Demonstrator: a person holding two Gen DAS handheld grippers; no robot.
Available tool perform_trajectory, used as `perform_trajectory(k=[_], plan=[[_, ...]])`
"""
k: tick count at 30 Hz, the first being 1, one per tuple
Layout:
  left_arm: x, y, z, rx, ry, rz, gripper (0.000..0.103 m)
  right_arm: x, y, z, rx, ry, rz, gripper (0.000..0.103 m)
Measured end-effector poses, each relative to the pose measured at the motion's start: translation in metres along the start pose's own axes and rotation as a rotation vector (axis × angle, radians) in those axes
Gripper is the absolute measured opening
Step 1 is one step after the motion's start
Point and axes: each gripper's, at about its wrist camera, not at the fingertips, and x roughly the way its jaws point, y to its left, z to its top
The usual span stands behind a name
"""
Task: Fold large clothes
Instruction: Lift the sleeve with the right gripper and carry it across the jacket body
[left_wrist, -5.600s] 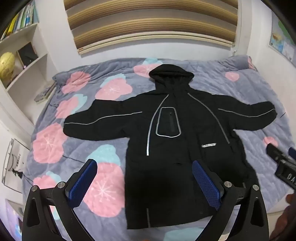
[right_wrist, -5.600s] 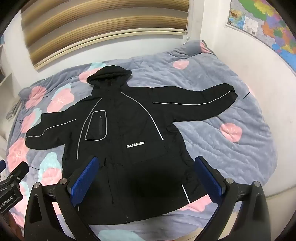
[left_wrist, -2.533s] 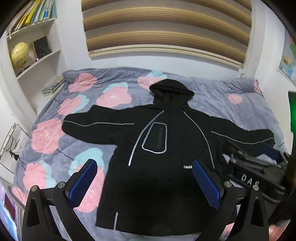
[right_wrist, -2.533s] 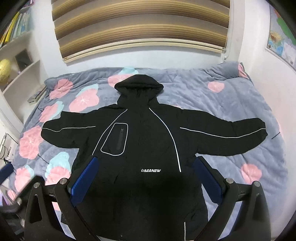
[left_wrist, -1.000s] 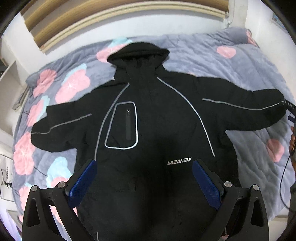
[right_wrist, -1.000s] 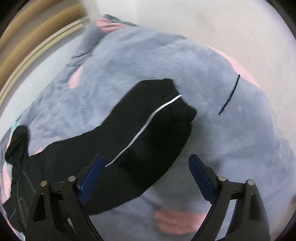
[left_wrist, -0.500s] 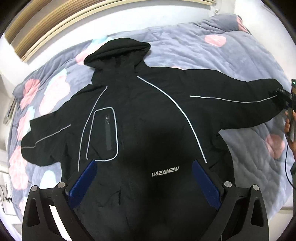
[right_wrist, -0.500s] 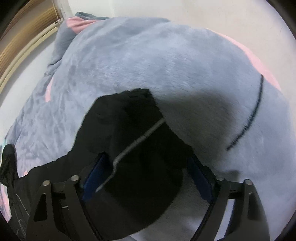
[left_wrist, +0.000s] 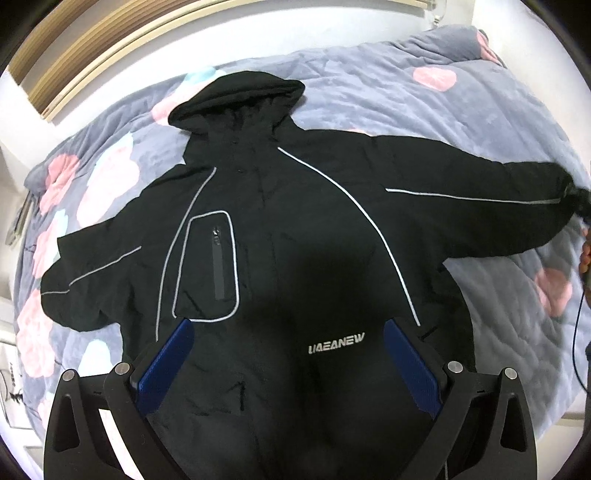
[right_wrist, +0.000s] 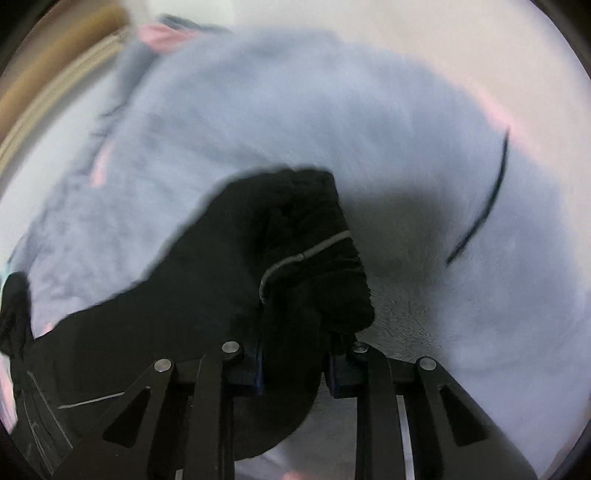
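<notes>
- Black jacket (left_wrist: 295, 258) lies spread flat on the bed (left_wrist: 480, 122).
- Right claw (right_wrist: 295, 365) just closed, pinching the sleeve cuff (right_wrist: 314, 258).
- Left claw (left_wrist: 288, 362) spread, empty, above the chest.
- Looks puffy, soft, probably slippery; grab cuffs and hem.

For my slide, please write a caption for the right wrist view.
Right gripper, its jaws just closing, clamps the black jacket's sleeve cuff on the grey floral blanket.

"UAEANEW" stood in pale letters on the lower chest of the black jacket (left_wrist: 295, 229); nothing else was legible.
</notes>
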Motion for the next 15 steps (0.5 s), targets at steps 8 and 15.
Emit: perform_trajectory(k=[8, 15], plan=[[-0.012, 0.036, -0.008, -0.016, -0.05, -0.003, 0.102, -0.065, 0.065, -0.012, -0.078, -0.076, 0.116, 0.024], [-0.002, 0.096, -0.017, -0.148, -0.036, -0.036, 0.102, -0.144, 0.207, -0.073, -0.348, -0.117, 0.262, 0.024]])
